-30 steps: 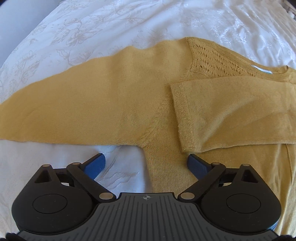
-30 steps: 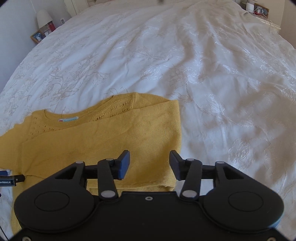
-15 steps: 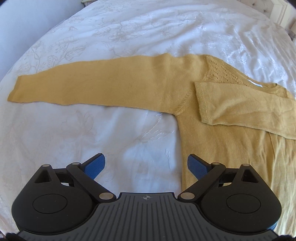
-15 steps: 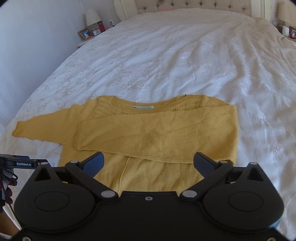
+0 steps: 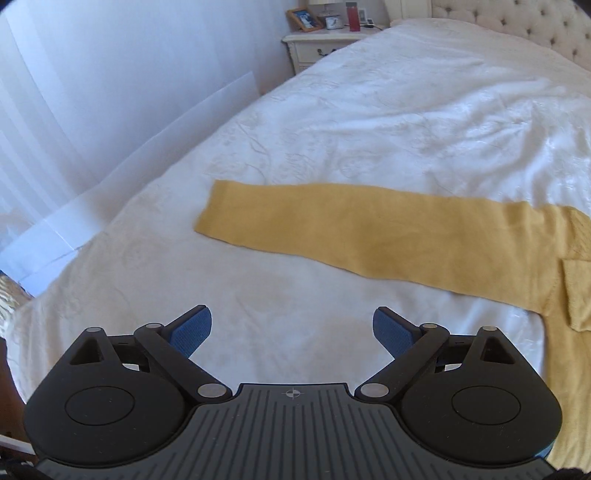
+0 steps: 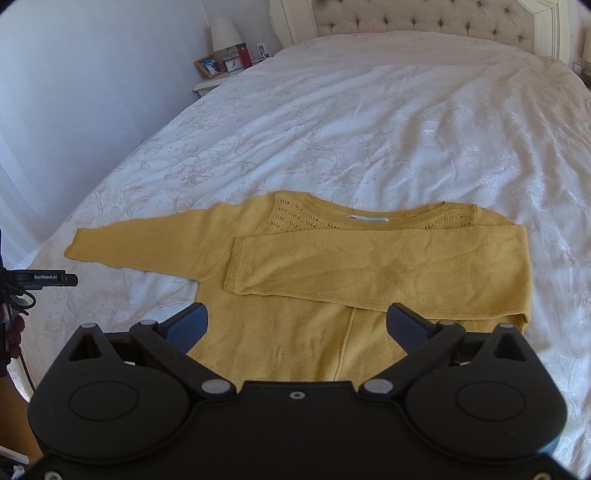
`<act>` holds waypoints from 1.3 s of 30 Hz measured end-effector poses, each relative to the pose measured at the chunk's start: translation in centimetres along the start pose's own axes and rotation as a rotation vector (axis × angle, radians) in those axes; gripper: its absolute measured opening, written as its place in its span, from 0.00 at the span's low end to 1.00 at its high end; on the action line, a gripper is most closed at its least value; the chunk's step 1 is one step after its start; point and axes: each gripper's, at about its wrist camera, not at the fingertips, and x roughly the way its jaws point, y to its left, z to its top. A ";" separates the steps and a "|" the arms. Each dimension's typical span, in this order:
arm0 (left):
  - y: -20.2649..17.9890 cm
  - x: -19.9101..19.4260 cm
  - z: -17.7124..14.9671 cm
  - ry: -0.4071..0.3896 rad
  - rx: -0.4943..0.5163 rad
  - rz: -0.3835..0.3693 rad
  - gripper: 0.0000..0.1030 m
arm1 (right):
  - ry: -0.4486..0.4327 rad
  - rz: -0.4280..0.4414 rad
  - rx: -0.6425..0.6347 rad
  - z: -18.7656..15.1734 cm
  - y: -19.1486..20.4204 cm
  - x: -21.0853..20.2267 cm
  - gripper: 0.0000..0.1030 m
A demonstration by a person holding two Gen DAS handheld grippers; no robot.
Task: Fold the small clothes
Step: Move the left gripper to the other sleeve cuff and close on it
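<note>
Left wrist view: we see our left gripper (image 5: 292, 330) with its blue-padded fingers (image 5: 192, 328) spread wide and just closing a little, nothing between them, hovering over the bare white embroidered bedspread (image 5: 369, 110). Beyond the fingertips lies the mustard-yellow knitted sweater (image 5: 369, 229), its one long sleeve (image 5: 332, 225) stretched flat across the cover toward the bed's edge, the body running out of frame on the right. Farther off we make out a cream bedside table (image 5: 317, 48) carrying a framed photo (image 5: 304, 18) and a red bottle (image 5: 354, 16), beside a tufted headboard (image 5: 517, 22). In the right wrist view our right gripper (image 6: 295, 326) stands fully apart and empty, held above the sweater's lower body. From here we see the whole garment (image 6: 332, 266) lying flat near the foot of the bed: the other sleeve (image 6: 369, 269) is folded across the chest, its cuff resting near the armpit of the outstretched sleeve (image 6: 147, 243), and a label (image 6: 367, 219) shows inside the neckline. A white lamp (image 6: 223, 33) stands on the table behind.
</note>
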 end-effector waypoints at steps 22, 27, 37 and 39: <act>11.0 12.3 6.9 0.094 -0.093 -0.154 0.67 | 0.036 0.041 -0.033 4.6 9.2 5.1 0.99; 10.5 15.0 6.8 0.137 -0.085 -0.187 0.67 | 0.074 0.030 -0.022 5.1 9.2 6.8 0.99; 8.9 17.4 7.7 0.138 -0.056 -0.258 0.68 | 0.129 0.034 -0.017 5.5 9.4 9.4 0.99; 9.0 17.5 7.4 0.128 -0.066 -0.252 0.55 | 0.132 0.036 -0.014 5.4 9.4 9.5 0.99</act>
